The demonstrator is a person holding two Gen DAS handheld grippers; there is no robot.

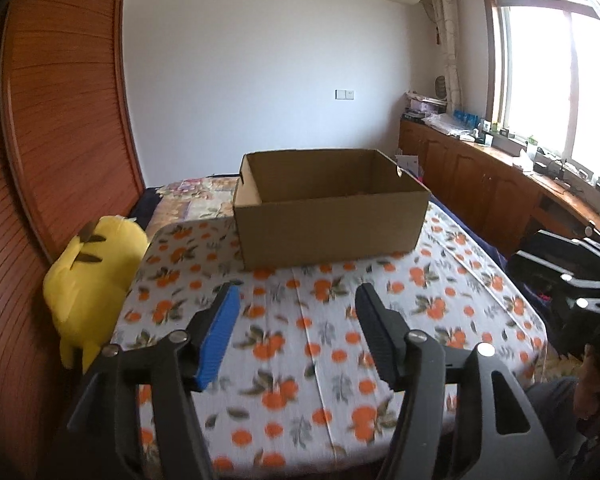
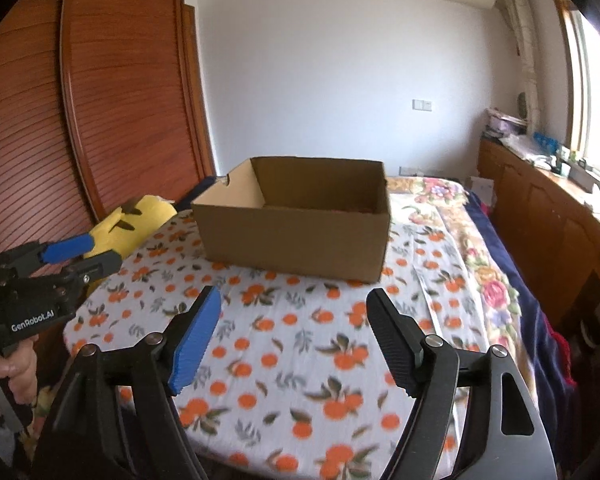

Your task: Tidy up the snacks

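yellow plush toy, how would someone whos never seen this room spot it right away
Find the table with the orange-print cloth and the open cardboard box on it. Off its left edge, against the wooden slatted wall, sits the yellow plush toy, the only bright yellow, soft thing there.

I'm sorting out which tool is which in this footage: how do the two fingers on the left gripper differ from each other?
On the left gripper, the left finger carries a bright blue ribbed pad, while the right finger is black throughout. The blue one leans right, the black one left, mirroring each other. Both are ribbed, stand apart with nothing between them, and point toward the cardboard box.
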